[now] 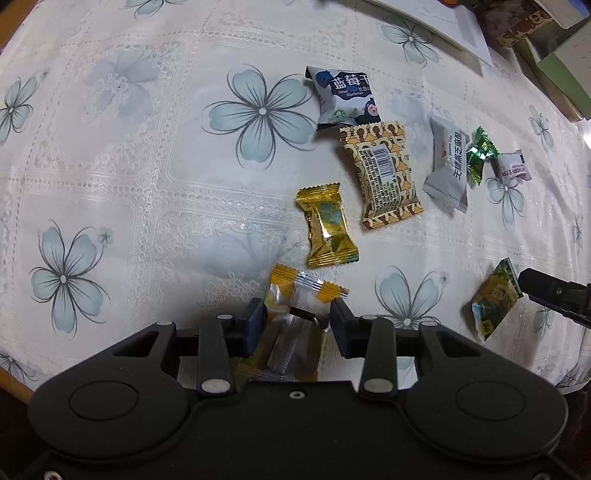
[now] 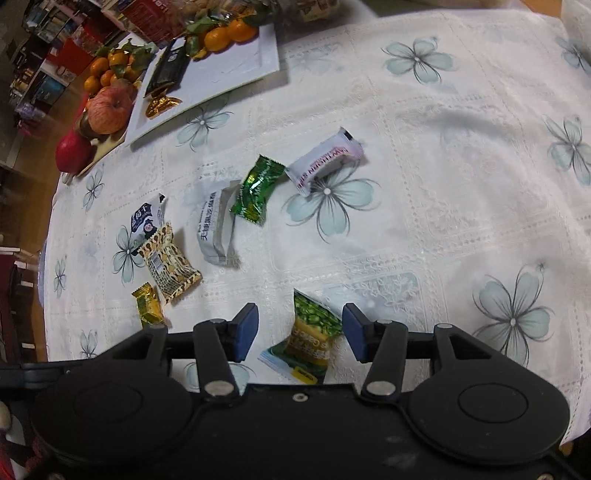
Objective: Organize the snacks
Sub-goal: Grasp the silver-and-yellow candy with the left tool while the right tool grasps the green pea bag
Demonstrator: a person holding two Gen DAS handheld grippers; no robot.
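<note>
- Your left gripper straddles an orange-and-clear wrapped snack at the lower centre of the left wrist view; the wrapper is crinkled foil with orange crimped ends and a ribbed seam down its middle.
- Just above it in that view lie a gold foil packet, a tan patterned packet with its barcode up, and a blue-and-white blueberry packet at upper centre; a grey-white sachet, a green twisted candy and a small white-pink packet sit at right.
- A green pea snack bag lies at lower centre of the right wrist view, tilted, yellow label showing.
- Everything rests on a white lace tablecloth printed with pale blue flowers. At the upper left of the right wrist view you see a white tray with tangerines, and apples beside it.
- Your left gripper's pads sit against both sides of the wrapper, pinching it.
- Your right gripper is spread wide around the pea bag, its left pad clear of the bag; whether the right pad touches it, you cannot tell.
</note>
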